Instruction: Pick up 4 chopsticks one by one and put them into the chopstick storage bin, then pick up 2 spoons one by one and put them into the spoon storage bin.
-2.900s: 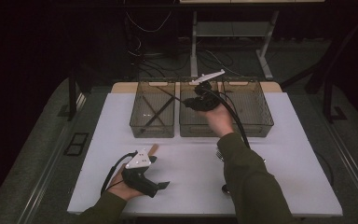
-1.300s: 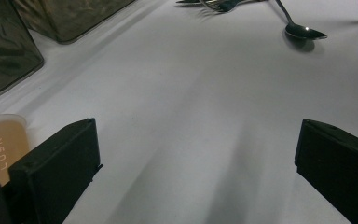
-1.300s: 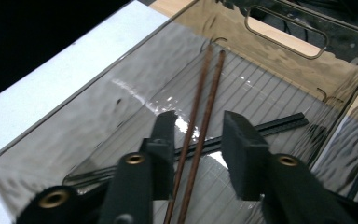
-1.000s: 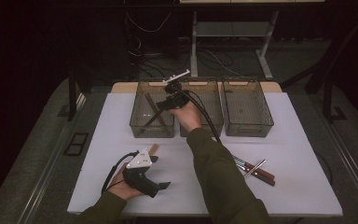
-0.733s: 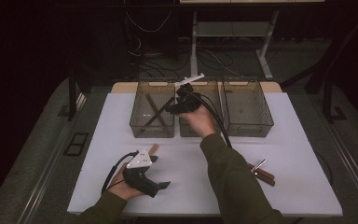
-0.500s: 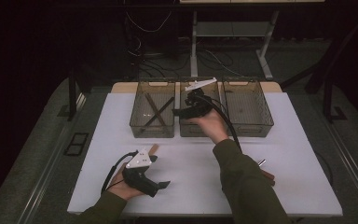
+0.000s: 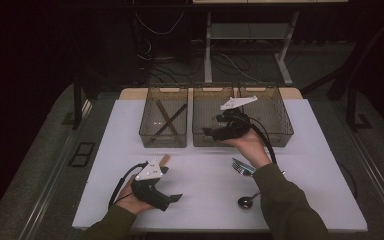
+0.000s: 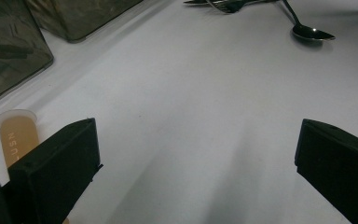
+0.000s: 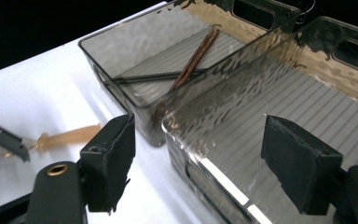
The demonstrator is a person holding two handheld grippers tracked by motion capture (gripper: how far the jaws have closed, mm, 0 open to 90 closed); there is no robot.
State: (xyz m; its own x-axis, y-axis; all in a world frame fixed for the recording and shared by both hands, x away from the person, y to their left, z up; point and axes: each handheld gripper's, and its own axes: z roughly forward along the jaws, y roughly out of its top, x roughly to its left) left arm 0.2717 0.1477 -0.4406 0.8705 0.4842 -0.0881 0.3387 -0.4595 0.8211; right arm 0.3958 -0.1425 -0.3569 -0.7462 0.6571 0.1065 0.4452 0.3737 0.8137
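White table (image 7: 130, 130) carries three smoky clear bins along its far edge. Left bin (image 7: 163, 122) holds crossed chopsticks (image 7: 166, 119), one dark, one brown; the right gripper view shows them lying on its ribbed floor. A second ago the right gripper (image 7: 211, 131) hung over that left bin; now it sits in front of the middle bin (image 7: 202, 112), swung back toward the right. Its jaws have just been opening and stand wide apart with nothing between them. Reads as a drop-off done, hand heading back for more.

Left gripper (image 7: 174, 199) rests near the front edge, unmoved, jaws spread wide, empty, a tan handle (image 8: 17, 140) just beside one jaw.

Remaining cutlery: fork (image 7: 241, 165) and spoon (image 7: 249, 199) lie by the right forearm, unsorted.
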